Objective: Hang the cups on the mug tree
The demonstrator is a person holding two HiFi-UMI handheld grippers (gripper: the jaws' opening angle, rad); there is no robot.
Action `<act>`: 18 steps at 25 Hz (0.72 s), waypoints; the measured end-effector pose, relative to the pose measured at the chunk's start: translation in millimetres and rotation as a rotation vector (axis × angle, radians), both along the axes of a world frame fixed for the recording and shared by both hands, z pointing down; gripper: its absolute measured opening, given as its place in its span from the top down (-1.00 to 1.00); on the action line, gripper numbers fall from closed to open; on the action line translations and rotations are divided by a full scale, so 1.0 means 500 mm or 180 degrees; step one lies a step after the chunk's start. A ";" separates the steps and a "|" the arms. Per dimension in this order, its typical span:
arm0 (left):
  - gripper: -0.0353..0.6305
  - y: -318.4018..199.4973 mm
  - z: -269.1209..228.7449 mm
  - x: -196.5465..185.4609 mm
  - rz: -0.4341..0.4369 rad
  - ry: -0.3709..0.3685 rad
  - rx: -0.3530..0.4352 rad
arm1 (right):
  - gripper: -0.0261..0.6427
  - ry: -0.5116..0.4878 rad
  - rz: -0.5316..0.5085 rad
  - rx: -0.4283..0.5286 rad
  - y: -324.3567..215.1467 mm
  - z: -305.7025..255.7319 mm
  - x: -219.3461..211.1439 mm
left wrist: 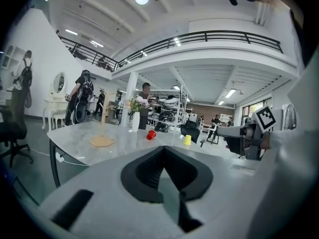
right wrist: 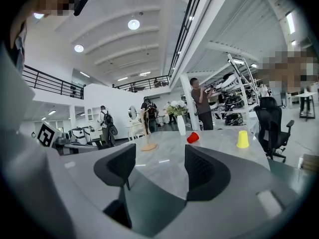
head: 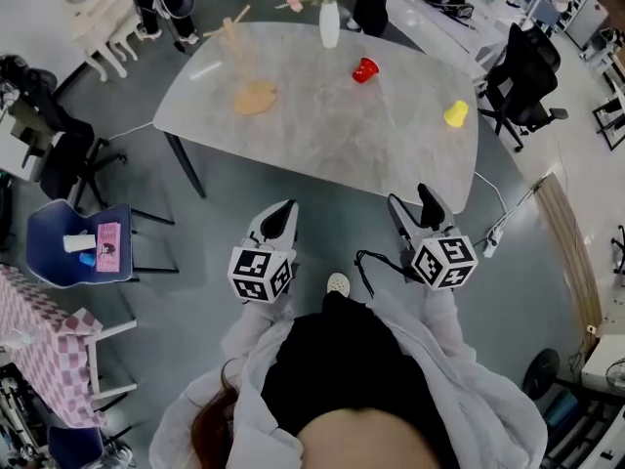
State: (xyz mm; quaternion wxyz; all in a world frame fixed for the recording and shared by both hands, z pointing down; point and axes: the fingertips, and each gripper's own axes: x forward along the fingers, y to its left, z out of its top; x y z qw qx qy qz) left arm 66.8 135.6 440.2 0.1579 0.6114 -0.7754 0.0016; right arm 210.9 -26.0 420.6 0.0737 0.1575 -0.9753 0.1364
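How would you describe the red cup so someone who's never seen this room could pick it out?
On the big grey table, find the white flower vase at the far edge. The red cup is just right of it, a little nearer. It is the only red thing and lies tipped over, while the yellow cup by the right edge stands.

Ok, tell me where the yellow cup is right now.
In the head view the yellow cup stands upside down near the right edge of the table, to the right of the red cup.
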 end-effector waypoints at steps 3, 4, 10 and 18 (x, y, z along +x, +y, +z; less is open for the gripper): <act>0.90 -0.053 0.000 -0.034 -0.0018 -0.0025 0.0026 | 0.01 -0.0019 -0.0033 0.0029 -0.052 0.000 -0.037; 0.89 -0.067 0.001 -0.042 -0.0025 -0.0028 0.0032 | 0.01 -0.0021 -0.0047 0.0035 -0.067 0.001 -0.047; 0.89 -0.100 0.017 -0.054 -0.0057 -0.0005 0.0032 | 0.01 0.0000 -0.0145 0.0006 -0.095 0.020 -0.080; 0.90 -0.047 0.059 -0.069 -0.0267 0.0147 -0.0110 | 0.04 0.0078 -0.0285 -0.0219 -0.058 0.063 -0.117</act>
